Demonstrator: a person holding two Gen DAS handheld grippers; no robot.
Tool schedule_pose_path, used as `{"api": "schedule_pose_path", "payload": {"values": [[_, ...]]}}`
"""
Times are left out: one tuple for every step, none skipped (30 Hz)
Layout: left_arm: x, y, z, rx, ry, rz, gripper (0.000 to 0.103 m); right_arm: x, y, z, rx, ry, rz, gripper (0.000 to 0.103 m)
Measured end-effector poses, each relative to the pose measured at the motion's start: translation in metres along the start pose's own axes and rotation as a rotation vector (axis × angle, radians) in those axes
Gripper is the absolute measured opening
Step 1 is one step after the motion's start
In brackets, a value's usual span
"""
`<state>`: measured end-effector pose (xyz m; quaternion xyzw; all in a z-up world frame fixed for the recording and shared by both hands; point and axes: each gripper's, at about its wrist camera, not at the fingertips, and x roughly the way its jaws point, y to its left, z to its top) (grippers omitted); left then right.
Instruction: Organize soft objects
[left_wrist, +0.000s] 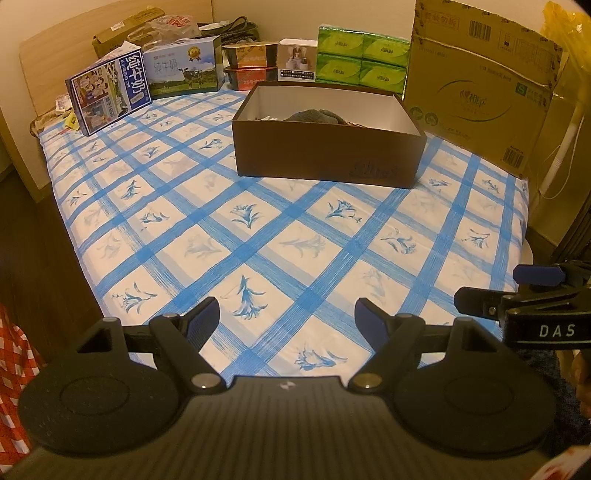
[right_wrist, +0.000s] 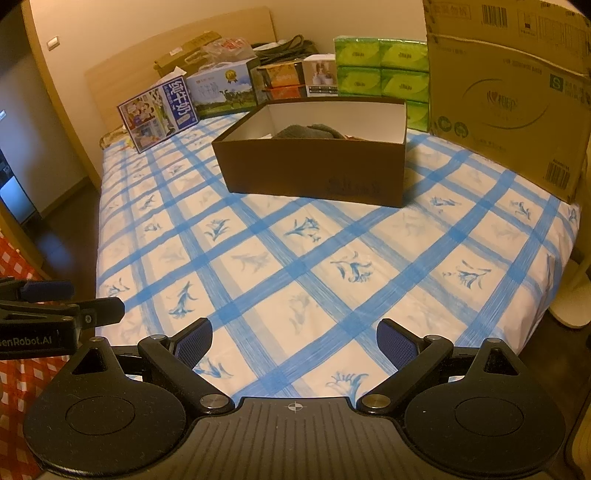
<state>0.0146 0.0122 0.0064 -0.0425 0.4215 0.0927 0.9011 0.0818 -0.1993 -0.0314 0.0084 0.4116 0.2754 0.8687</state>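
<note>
On one bed (left_wrist: 258, 236), one box (left_wrist: 325, 155), two empty grippers.

I'm looking into a bedroom in someone's home. A bed (left_wrist: 258, 236) fills the view, covered by a white sheet with blue checks and flower prints, with a pale wooden headboard (right_wrist: 122, 74) against a cream wall. Household goods crowd its far end: milk cartons (left_wrist: 110, 96), green tissue packs (left_wrist: 362, 59), a big cardboard box (left_wrist: 480, 92). A brown shoebox (left_wrist: 325, 155) sits on the sheet. Dark wood floor (left_wrist: 44, 258) runs alongside, and a wall switch (right_wrist: 53, 43) shows.
</note>
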Motion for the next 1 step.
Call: {"api": "schedule_pose_path", "payload": {"values": [[0.0008, -0.0006, 0.0003, 0.000, 0.002, 0.001, 0.079, 0.0003, -0.0003, 0.0001, 0.000, 0.000, 0.000, 0.095]]}}
